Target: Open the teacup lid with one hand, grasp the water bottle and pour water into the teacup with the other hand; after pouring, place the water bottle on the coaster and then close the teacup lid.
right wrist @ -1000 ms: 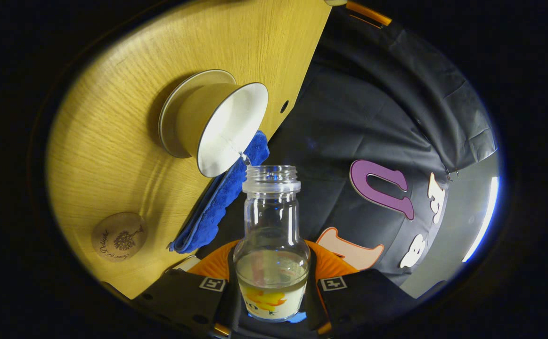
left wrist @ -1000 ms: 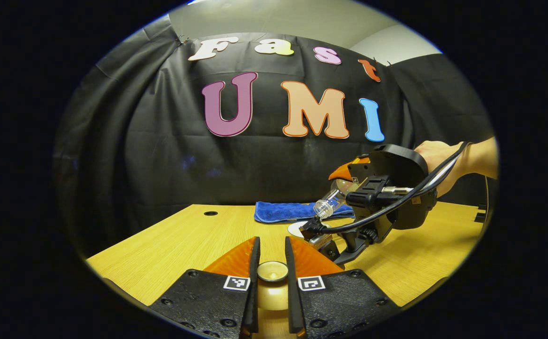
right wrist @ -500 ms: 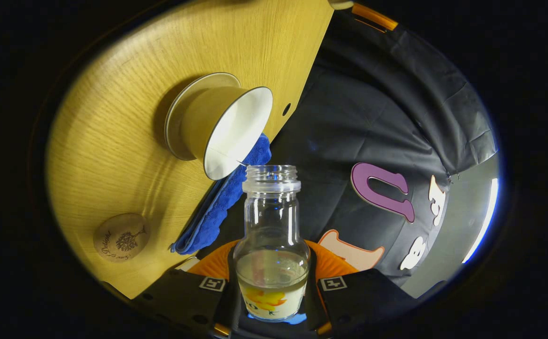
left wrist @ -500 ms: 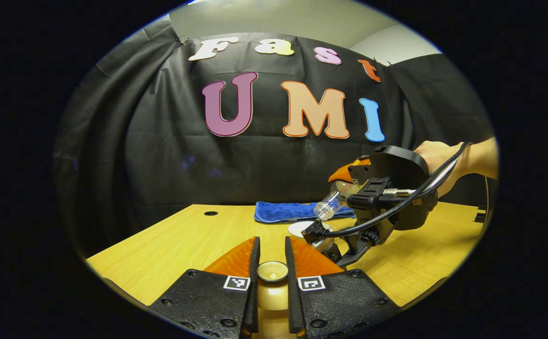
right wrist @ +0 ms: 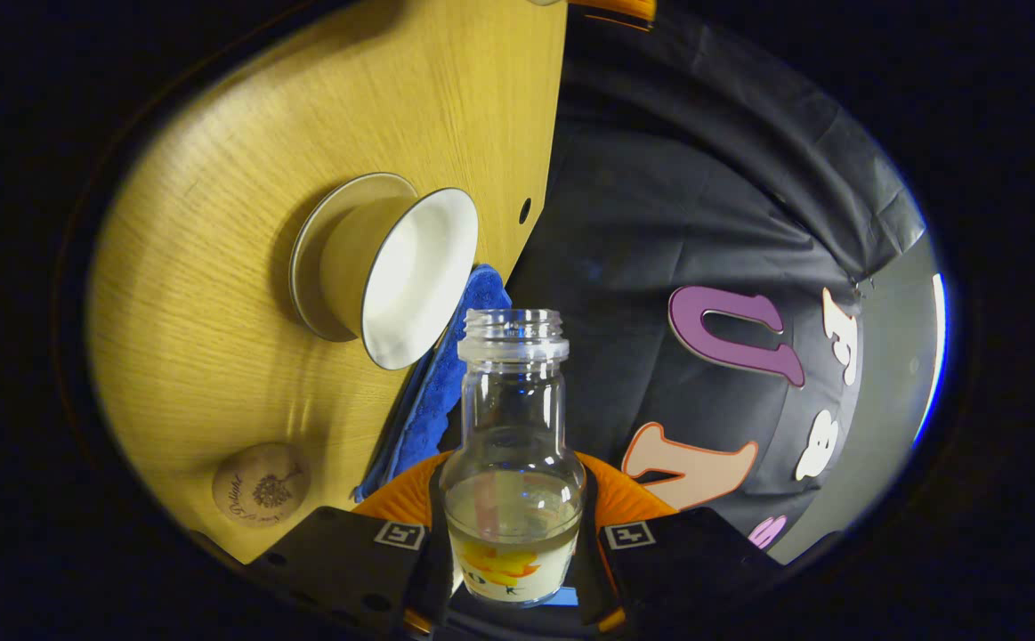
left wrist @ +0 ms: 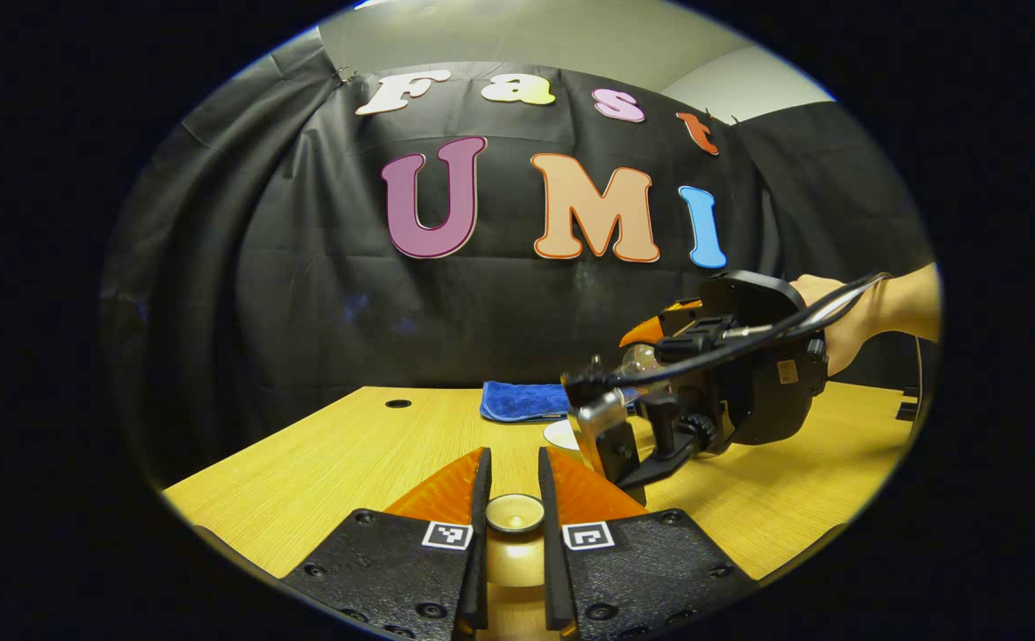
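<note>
Wooden counter [right wrist: 214, 267] under booth lighting, black cloth behind. Water bottle [right wrist: 513, 445] clamped between right gripper [right wrist: 513, 543] fingers, mouth uncapped, some water remaining, long axis running forward along the fingers. Teacup [right wrist: 392, 267] open on its saucer, just beside the bottle mouth. Coaster [right wrist: 261, 485] nearer the right gripper than the cup, well apart from the bottle. Left gripper [left wrist: 513, 521] fingers closed on teacup lid [left wrist: 514, 514], held off to the side. Blue cloth [left wrist: 526, 401] behind the cup.

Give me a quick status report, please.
Left claw shut on teacup lid. Right claw shut on water bottle, beside open teacup. Coaster unobstructed.
</note>
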